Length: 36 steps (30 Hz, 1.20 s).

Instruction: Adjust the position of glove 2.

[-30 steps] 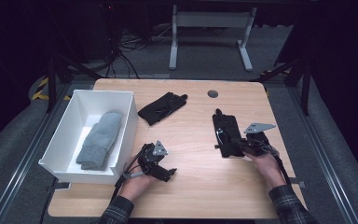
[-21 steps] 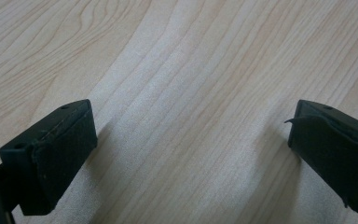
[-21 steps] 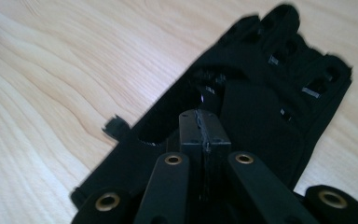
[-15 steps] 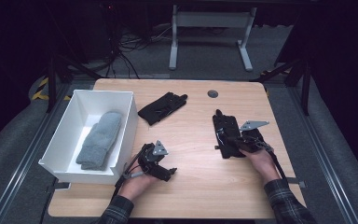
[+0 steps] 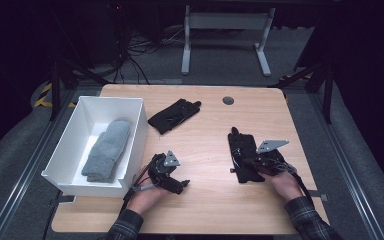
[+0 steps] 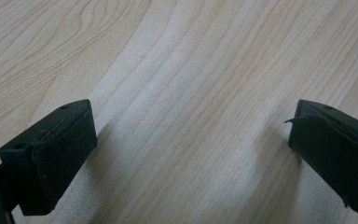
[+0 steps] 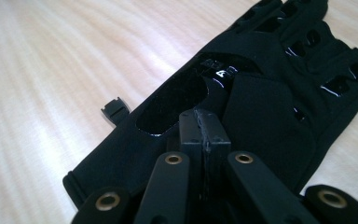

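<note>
Left gripper (image 5: 172,177), at lower centre-left of the high view, rests low over the wooden table (image 5: 205,145) just right of the white bin (image 5: 130,145). Its jaws stand wide apart. In the left gripper view one black pad (image 6: 58,156) sits at the lower left edge of the frame and the other at the lower right edge, with bare wood grain between them and nothing held.

Left of that gripper in the high view, the white bin occupies the left-centre of the frame. A grey mitten (image 5: 105,150) lies flat inside it, lengthwise along the bin floor.

At upper centre of the high view, a black glove (image 5: 172,115) lies flat on the table, well apart from both grippers. Farther right, near the far edge of the table, a small dark round cap (image 5: 228,100) is set into the tabletop.

Right gripper (image 5: 257,162) is at right-centre of the high view, held by a hand (image 5: 285,182) that enters from the lower right. It sits on the second black glove (image 5: 245,150), which lies flat on the table with its fingers pointing toward the top of the frame. In the right gripper view the jaws are brought fully together at lower centre of the frame, tips resting on the cuff end of this glove (image 7: 261,107), beside the opening in its back. Whether fabric is pinched between the tips cannot be told.
</note>
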{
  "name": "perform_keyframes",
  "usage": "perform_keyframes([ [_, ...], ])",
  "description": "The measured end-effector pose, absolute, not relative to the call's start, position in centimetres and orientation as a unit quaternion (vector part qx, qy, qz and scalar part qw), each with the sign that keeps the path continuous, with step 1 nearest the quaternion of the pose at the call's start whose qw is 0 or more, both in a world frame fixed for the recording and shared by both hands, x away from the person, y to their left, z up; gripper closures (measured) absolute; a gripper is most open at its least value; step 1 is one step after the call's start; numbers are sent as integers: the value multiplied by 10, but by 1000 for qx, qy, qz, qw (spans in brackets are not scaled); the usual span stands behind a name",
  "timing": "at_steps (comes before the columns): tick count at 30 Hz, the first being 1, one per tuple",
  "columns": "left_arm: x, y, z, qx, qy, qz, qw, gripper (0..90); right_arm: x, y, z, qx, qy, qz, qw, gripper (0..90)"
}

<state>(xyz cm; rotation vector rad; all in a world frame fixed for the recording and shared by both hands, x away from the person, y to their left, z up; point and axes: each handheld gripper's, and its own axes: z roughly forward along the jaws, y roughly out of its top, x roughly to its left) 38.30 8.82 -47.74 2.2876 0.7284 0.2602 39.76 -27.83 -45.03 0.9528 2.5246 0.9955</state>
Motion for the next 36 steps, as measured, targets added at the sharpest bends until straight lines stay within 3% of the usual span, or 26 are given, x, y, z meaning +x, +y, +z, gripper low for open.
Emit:
perform_keyframes([
  [28,383,88,-477,886,282,100,355,13,313,-260,-451,285,888,350,87,899],
  [31,383,88,-477,886,282,100,355,13,312,-262,-449,285,883,361,92,823],
  [36,383,88,-477,886,282,101,355,13,315,-269,-441,291,872,379,103,782],
])
